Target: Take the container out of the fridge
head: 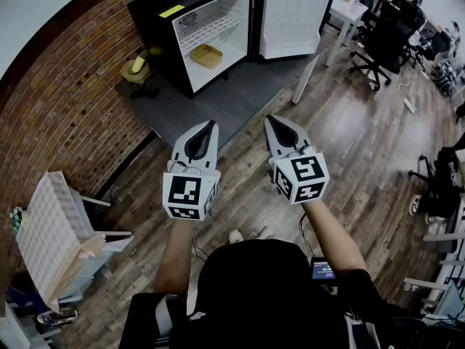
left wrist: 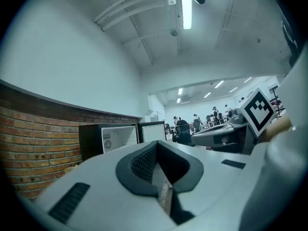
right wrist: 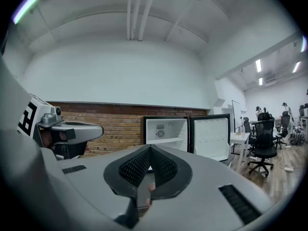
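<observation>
Nearest, the left gripper (head: 211, 124) and right gripper (head: 270, 119) are both closed and empty, well short of the open black mini fridge (head: 156, 17). One gripper should probably open wide and enter low, under the white wire shelf (head: 214, 29). Beneath that shelf, on the fridge's floor, sits the shallow, open-topped yellow rectangular container (head: 206, 55).

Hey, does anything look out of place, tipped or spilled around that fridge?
Nothing stands out. The fridge has its door open, the yellow container sits level inside below the shelf, and nothing looks spilled on the mat around it.
</observation>
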### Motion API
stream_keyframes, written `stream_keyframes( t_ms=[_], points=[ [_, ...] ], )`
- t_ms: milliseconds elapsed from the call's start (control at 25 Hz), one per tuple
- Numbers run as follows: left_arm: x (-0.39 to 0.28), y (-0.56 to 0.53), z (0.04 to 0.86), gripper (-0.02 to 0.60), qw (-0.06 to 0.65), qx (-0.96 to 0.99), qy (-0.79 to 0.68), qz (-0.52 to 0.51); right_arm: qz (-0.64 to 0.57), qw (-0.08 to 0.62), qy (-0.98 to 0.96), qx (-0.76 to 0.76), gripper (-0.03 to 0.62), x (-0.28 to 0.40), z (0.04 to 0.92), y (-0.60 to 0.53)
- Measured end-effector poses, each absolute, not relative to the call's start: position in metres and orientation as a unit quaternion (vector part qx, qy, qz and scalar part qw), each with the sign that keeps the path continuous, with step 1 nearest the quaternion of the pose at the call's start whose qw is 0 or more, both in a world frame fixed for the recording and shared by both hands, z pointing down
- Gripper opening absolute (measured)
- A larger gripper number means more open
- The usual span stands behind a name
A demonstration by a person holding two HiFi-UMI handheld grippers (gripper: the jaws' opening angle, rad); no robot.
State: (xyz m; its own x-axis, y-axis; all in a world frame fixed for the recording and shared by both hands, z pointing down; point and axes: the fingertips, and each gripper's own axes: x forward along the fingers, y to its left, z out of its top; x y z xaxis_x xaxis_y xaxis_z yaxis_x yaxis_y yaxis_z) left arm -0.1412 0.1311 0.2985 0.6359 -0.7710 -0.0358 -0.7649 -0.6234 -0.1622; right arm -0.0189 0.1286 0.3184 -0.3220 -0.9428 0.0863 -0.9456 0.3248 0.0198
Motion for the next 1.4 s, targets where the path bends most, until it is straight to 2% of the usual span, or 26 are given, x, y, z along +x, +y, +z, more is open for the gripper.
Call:
stream_keyframes(
  t_ms=[400,1080,1400],
  points=[
    [-0.116,0.135,0.303,0.014,0.075,-0.899,0.430,-0.027,0.021,0.052,-0.828,0.558,0.040,-0.006,0.324,0.131],
    [-0.046,0.143,0.317,0.014,0.075,-0.890,0.449,-0.042,0.039,0.059,-0.848,0.525,0.040,0.058,0.347,0.135],
    [-0.033,0.138,0.314,0.014,0.079,-0.888,0.449,-0.052,0.047,0.047,-0.850,0.522,0.040,0.072,0.345,0.129]
  ],
)
